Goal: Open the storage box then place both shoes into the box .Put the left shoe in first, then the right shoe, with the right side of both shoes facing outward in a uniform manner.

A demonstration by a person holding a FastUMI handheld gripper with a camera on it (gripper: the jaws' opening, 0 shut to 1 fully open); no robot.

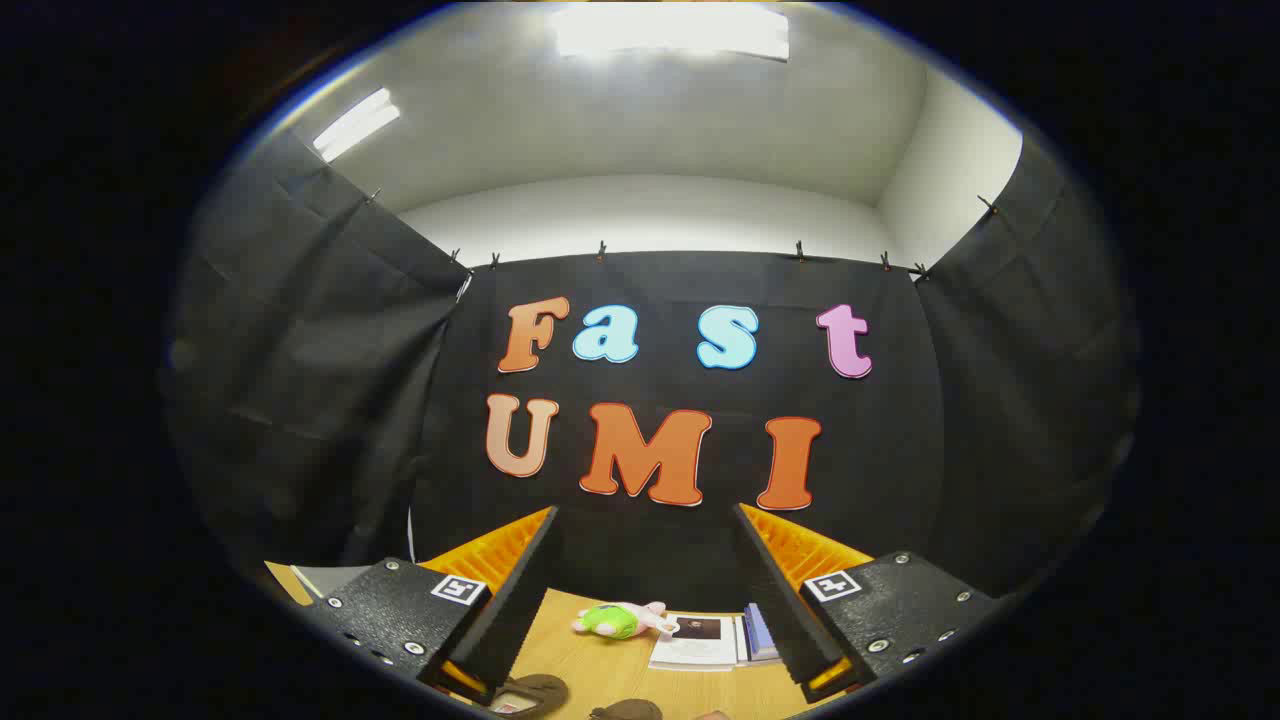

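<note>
Nearest, the gripper [645, 600] was held level above a wooden table [600, 670], its two fingers spread wide apart and clamped on nothing. Just below and between them, at the table's near edge, lay two dark brown shoes: one [530, 692] close under the left finger, with part of its opening and a pale insole showing, and the other [627, 710] just beside it toward the middle, of which only the top of a rounded hump could be seen. Which was the left shoe and which the right could not be told from so little of them. The storage box was not something I could pick out here, so its lid could not be judged.

By their look the shoes seemed soft, slipper-like and light, likely to fold or sag if pinched at the toe. The firmer rim of the opening, or the heel collar, looked the better place to take hold, one finger inside and one outside.

Farther along the table, beyond the fingertips, a green and pink plush toy [618, 620] lay on its side, and just next to it a booklet [697, 640] and a small stack of books [757, 635] rested near the far edge, against the booth's black cloth wall [300, 400].
</note>
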